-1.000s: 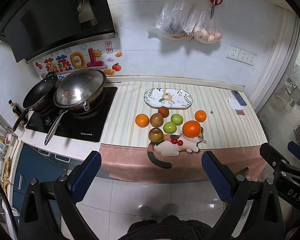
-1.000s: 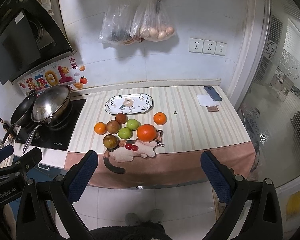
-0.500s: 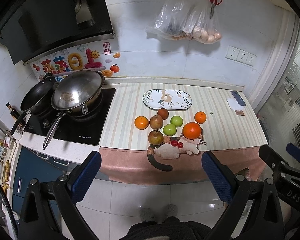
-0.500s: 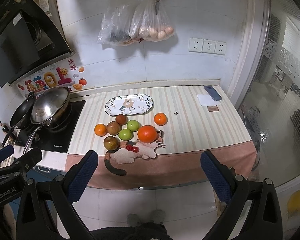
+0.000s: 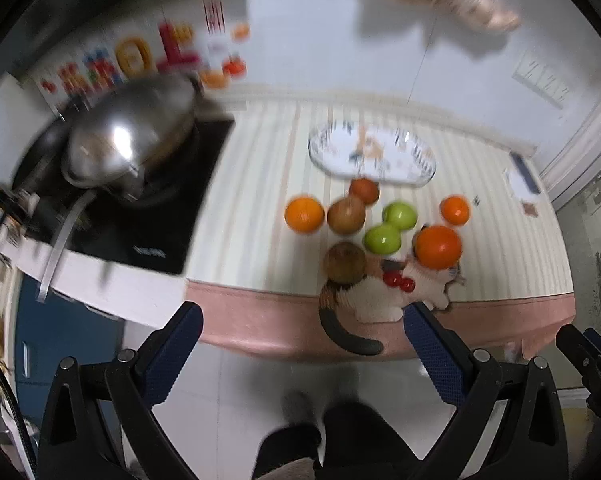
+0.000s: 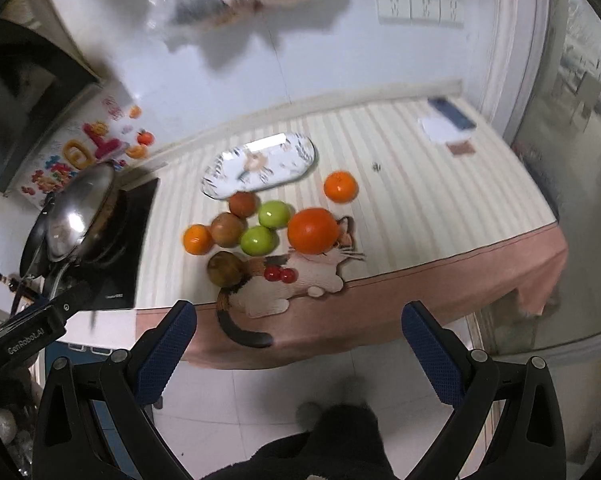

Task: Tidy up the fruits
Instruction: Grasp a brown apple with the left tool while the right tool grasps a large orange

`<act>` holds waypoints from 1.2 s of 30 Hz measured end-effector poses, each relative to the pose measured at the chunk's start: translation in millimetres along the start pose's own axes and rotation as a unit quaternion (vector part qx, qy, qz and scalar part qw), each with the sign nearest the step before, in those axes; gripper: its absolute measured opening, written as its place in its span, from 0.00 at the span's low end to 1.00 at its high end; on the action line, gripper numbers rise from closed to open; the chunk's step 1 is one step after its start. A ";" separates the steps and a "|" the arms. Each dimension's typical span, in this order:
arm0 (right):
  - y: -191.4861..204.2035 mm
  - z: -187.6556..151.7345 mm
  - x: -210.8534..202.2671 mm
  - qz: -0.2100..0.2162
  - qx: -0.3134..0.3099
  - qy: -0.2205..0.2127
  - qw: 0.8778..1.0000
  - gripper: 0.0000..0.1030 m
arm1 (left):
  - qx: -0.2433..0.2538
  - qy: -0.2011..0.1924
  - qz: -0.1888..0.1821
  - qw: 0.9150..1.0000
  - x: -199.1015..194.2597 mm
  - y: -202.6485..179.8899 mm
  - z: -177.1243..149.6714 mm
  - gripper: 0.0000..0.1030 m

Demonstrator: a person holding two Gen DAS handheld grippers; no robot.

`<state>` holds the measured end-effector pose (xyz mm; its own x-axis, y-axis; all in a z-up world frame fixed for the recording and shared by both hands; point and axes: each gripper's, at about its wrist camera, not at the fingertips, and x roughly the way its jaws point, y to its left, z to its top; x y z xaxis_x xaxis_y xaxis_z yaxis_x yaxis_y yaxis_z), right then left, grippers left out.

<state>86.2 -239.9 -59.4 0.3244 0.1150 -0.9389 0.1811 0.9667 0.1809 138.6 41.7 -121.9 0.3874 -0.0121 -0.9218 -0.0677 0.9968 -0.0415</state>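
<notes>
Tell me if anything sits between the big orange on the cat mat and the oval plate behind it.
Yes. Between the big orange and the oval plate, two green apples and a reddish-brown fruit sit in the direct line. Lifted over them, the orange has an open way. Both grippers hang open, short of the counter.

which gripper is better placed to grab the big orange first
Right, though only slightly. Both the right gripper and the left gripper are open and off the counter, but the big orange sits nearly centred between the right one's fingers.
</notes>
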 end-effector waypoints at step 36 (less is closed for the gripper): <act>-12.9 91.4 369.0 0.069 -0.011 0.314 0.947 0.85 | -0.114 0.228 0.018 0.967 253.1 -62.3 31.3 0.64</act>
<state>288.4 -230.8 -381.5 -0.2739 0.3473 -0.8969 0.1564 0.9362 0.3148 269.7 -21.0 -340.6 -0.0618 -0.0633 -0.9961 -0.2937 0.9550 -0.0425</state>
